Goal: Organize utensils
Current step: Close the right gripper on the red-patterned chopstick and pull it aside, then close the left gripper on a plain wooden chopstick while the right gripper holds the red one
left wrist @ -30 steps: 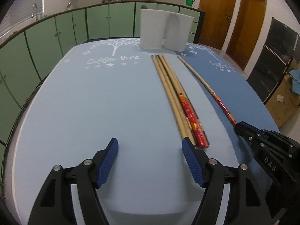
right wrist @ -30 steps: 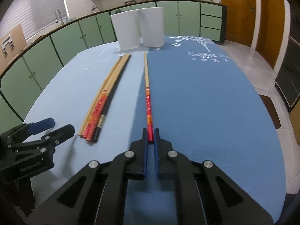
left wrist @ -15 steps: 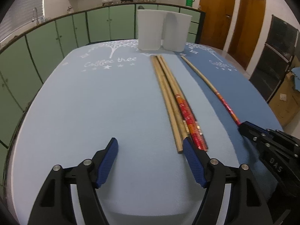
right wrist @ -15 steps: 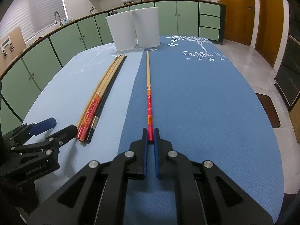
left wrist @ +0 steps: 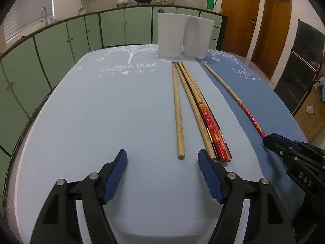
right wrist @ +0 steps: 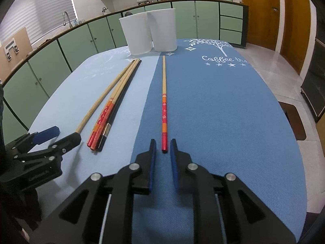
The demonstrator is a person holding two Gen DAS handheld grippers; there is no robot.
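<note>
Lying on the dark-blue mat [right wrist: 223, 122], one red-ended chopstick [right wrist: 164, 109] runs straight away from my right hand-held gripper [right wrist: 163, 148]; its red tip sits between the two blue pads [right wrist: 152, 162], which have just been opening and now stand slightly apart, neither pressing on it.

Item two: a cluster of chopsticks [left wrist: 200, 109] on the light-blue mat [left wrist: 111, 111], just left of the seam between the mats. It holds plain wooden sticks, red-patterned ones and a dark one, near ends roughly level, far ends pointing at the containers.

Item three: a single plain wooden chopstick [left wrist: 177, 109], splayed off the cluster's left side. Its near end lies ahead of my left hand-held gripper [left wrist: 162, 160], within the line of its gap; the right pad's tip is just beside the cluster's near ends. That gripper is wide open, with nothing between its pads.

Item four: two white containers [right wrist: 150, 30], upright, touching side by side at the counter's far end.

Surroundings: green cabinets [left wrist: 61, 40], wooden doors [left wrist: 239, 14].
</note>
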